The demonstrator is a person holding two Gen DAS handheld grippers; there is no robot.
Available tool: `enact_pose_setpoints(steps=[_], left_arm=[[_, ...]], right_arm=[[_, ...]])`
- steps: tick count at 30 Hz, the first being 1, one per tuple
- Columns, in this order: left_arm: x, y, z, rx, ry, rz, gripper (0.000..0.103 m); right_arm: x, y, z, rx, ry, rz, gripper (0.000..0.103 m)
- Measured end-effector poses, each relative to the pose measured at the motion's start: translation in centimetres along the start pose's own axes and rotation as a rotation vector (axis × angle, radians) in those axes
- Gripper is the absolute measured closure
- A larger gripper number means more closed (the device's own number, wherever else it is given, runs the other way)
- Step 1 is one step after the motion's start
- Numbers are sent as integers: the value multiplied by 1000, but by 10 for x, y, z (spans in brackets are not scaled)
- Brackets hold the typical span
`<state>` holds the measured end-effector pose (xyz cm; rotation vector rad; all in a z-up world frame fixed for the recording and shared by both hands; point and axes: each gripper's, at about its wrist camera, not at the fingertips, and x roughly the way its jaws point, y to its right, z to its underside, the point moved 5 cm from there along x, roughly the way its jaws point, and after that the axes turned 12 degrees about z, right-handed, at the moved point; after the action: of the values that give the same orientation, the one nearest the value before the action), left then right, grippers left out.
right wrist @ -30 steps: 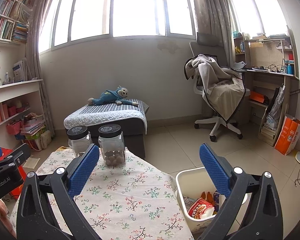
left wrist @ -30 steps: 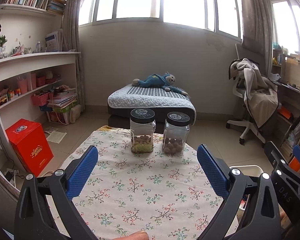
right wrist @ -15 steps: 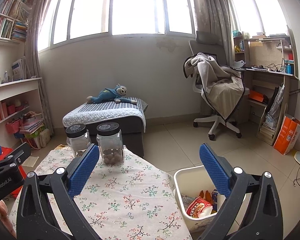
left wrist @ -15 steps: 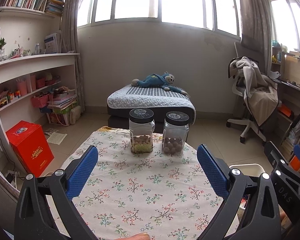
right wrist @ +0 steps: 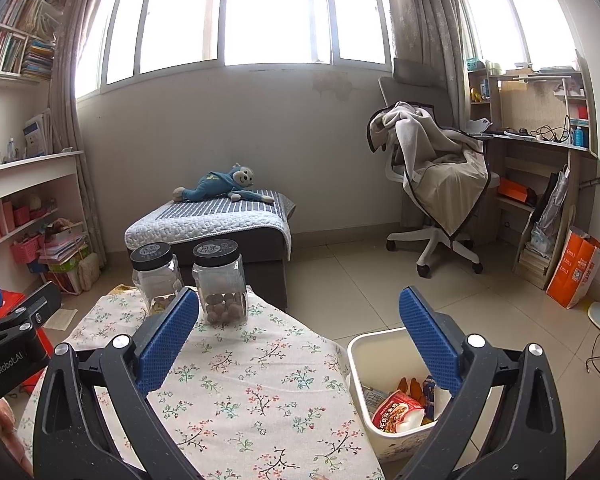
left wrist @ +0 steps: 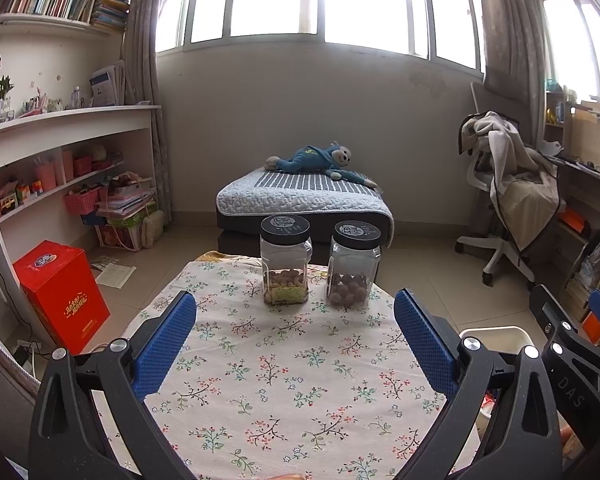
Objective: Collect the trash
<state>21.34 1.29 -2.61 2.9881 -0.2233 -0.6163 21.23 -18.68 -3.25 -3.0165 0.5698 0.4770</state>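
Note:
My left gripper [left wrist: 296, 312] is open and empty above the floral tablecloth [left wrist: 284, 380]. My right gripper [right wrist: 298, 310] is open and empty over the table's right edge. A white bin [right wrist: 364, 348] stands on the floor right of the table and holds snack wrappers, among them a red and white packet [right wrist: 396, 412]. The bin's rim also shows in the left wrist view [left wrist: 496, 334]. I see no loose trash on the tablecloth [right wrist: 256, 380].
Two clear jars with black lids, one with nuts [left wrist: 286, 266] and one with brown balls [left wrist: 354, 270], stand at the table's far edge. Beyond are a low bed [left wrist: 304, 200], a draped office chair [right wrist: 436, 184], shelves [left wrist: 60, 152] and a red box [left wrist: 62, 296].
Both grippers have drawn back and tilted slightly, so the jars and the bin sit a little lower and closer in view. Both stay open.

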Motion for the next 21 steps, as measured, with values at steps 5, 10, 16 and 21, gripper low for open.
enact_pose_setpoints(steps=[5,10,16,21], left_arm=[[1,0,2,-3,-5,6,7],[2,1,3,1,-3,10,7],[2,3,3,16,6,13,9],[3,2,3,7,7,19,10]], right_arm=[[1,-1,1,-5,-6,-2,7],[2,-1,3,-10,-11,-4,7],[3,0,5,-14,-18,-7,7],[5,1,5,-13,-25,-8,7]])
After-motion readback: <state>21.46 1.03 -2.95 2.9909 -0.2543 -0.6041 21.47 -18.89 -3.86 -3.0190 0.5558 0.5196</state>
